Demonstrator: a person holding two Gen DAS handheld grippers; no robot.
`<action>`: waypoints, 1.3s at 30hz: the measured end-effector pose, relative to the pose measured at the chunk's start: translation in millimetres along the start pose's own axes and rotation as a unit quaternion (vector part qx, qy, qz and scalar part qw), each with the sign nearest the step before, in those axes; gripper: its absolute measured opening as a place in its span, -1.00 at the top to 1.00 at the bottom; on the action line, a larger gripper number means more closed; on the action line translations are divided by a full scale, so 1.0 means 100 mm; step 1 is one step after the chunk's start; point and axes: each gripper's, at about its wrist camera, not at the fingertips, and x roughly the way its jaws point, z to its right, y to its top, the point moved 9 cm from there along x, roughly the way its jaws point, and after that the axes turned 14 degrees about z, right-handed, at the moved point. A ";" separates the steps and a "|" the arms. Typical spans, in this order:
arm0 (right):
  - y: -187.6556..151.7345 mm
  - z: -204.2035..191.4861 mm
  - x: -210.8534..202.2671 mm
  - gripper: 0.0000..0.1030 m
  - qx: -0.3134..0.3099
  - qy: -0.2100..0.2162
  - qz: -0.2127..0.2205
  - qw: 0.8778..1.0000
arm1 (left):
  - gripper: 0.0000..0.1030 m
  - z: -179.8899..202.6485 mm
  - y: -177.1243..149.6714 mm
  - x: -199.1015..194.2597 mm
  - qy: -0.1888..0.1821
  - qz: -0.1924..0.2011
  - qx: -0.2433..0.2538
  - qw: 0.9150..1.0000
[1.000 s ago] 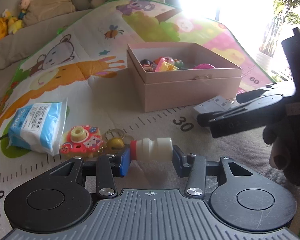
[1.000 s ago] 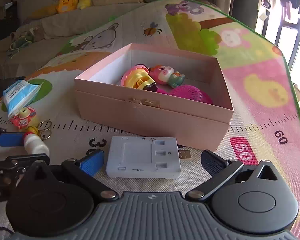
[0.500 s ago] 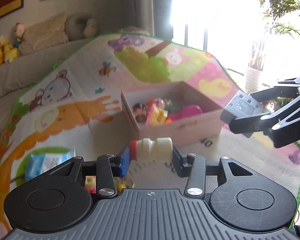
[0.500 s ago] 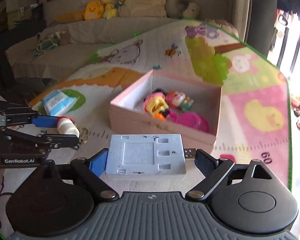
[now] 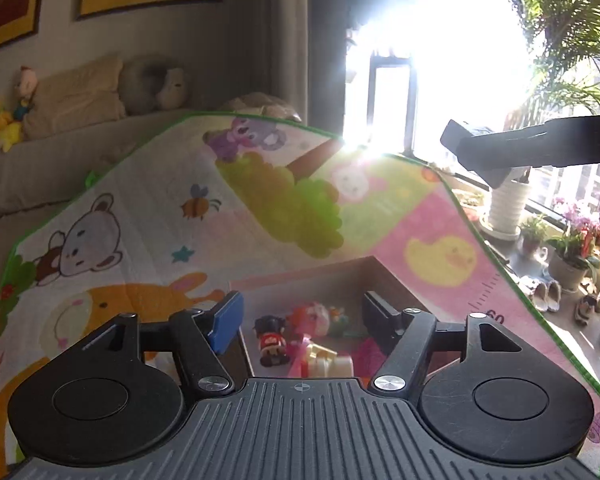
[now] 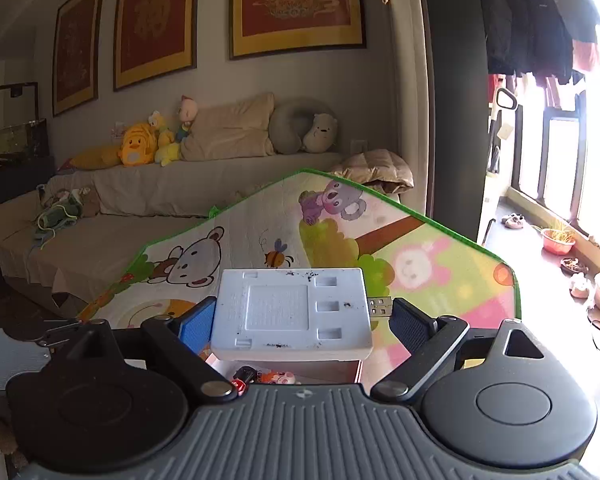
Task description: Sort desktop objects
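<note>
My left gripper [image 5: 302, 316] hovers above the pink box [image 5: 300, 276], its jaws opening with nothing between them. Below it the small white bottle [image 5: 334, 365] lies inside the box among several toys, a red-and-black figure [image 5: 272, 340] and a pink toy [image 5: 312, 316] among them. My right gripper [image 6: 300, 322] is shut on a flat pale-grey device [image 6: 292, 312] with a USB plug [image 6: 381, 306] on its right side. It is also held high over the box [image 6: 358, 372]. One right finger [image 5: 480, 152] shows at the upper right of the left wrist view.
The box stands on a cartoon play mat [image 5: 160, 216] with a green border. Behind the mat a sofa [image 6: 160, 192] carries cushions and plush toys [image 6: 138, 146]. Plant pots [image 5: 572, 264] and shoes line the bright window side on the right.
Both grippers rose and came over the box. The left jaws opened and the white bottle dropped into the box. The right gripper closed on the grey device and lifted it off the mat.
</note>
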 end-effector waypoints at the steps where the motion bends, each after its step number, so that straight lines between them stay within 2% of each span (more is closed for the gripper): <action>1: -0.06 -0.01 0.09 -0.77 -0.001 0.002 -0.009 1.000 | -0.64 -0.09 -0.08 -0.08 0.011 0.001 -0.001 1.000; 5: -0.35 -0.04 0.49 -0.77 0.005 0.004 -0.055 0.998 | -0.81 -0.23 -0.47 -0.32 0.025 -0.018 0.018 0.999; 11: -0.84 0.01 1.10 -0.78 0.026 -0.021 -0.129 0.991 | -0.86 -0.32 -1.10 -0.65 0.037 -0.062 0.040 0.997; 14: -0.94 0.01 1.12 -0.78 0.041 -0.026 -0.133 0.990 | -0.88 -0.49 -1.27 -0.79 0.048 -0.077 0.014 0.996; 17: -0.95 -0.18 1.02 -0.79 0.024 -0.012 -0.130 0.991 | -0.90 -0.66 -1.37 -0.85 0.064 -0.089 -0.001 0.994; 20: -0.91 -0.53 0.84 -0.80 -0.002 0.025 -0.116 0.993 | -0.91 -0.75 -1.39 -0.90 0.078 -0.089 -0.002 0.993; 23: -0.91 -1.07 0.58 -0.82 -0.030 0.100 -0.101 0.989 | -0.93 -0.86 -1.38 -0.97 0.100 -0.081 0.008 0.992; 26: -1.06 -1.63 0.33 -0.82 -0.061 0.182 -0.101 0.976 | -0.94 -1.06 -1.37 -1.09 0.147 -0.076 0.023 0.986; 28: -1.24 -1.97 0.22 -0.80 -0.082 0.225 -0.112 0.964 | -0.94 -1.26 -1.35 -1.19 0.180 -0.073 0.015 0.981; 31: -1.57 -2.33 0.16 -0.66 -0.133 0.255 -0.129 0.949 | -0.94 -1.59 -1.29 -1.37 0.224 -0.065 -0.009 0.972; 34: -1.85 -2.55 0.19 -0.64 -0.162 0.269 -0.146 0.938 | -0.94 -1.83 -1.24 -1.50 0.252 -0.056 -0.032 0.966; 39: -2.12 -2.68 0.37 -0.61 -0.150 0.286 -0.174 0.930 | -0.94 -1.96 -1.26 -1.54 0.251 -0.055 -0.071 0.964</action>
